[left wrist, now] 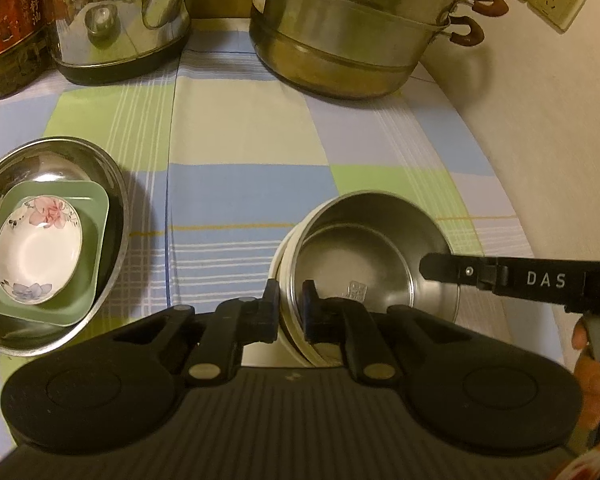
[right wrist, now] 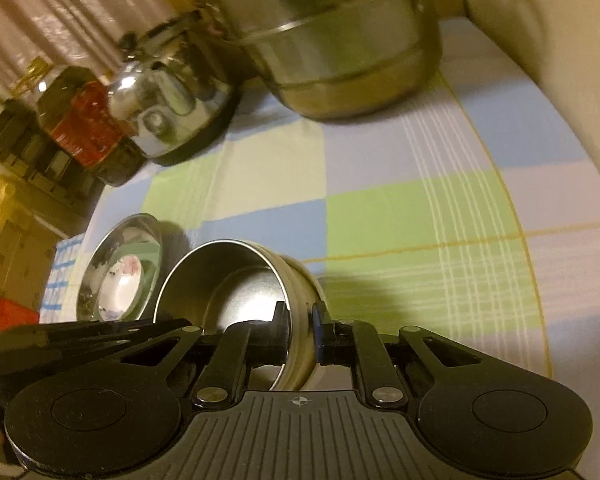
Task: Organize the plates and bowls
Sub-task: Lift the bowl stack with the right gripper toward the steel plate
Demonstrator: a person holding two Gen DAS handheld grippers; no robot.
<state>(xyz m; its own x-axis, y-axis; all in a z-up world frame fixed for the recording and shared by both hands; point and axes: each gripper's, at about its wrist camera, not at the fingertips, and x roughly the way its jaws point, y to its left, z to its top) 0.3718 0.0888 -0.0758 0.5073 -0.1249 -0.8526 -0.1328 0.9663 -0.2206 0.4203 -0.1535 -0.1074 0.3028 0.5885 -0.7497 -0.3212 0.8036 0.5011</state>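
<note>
A steel bowl (left wrist: pixel 364 256) sits nested in a white bowl (left wrist: pixel 278 268) near the front of the checked tablecloth. My left gripper (left wrist: pixel 290 312) is shut on the near rims of both bowls. My right gripper (right wrist: pixel 300 332) is shut on the steel bowl's (right wrist: pixel 236 280) rim from the other side and tilts it; its finger shows in the left wrist view (left wrist: pixel 460 272). At the left, a wide steel dish (left wrist: pixel 112 184) holds a green square bowl (left wrist: pixel 92 256) with a floral white saucer (left wrist: pixel 36 252) inside; the stack also shows in the right wrist view (right wrist: pixel 116 268).
A large steel steamer pot (left wrist: pixel 340 40) and a steel kettle (left wrist: pixel 120 20) stand at the back, with an oil bottle (left wrist: pixel 8 28) at the far left. A wall (left wrist: pixel 540 120) curves along the right edge of the table.
</note>
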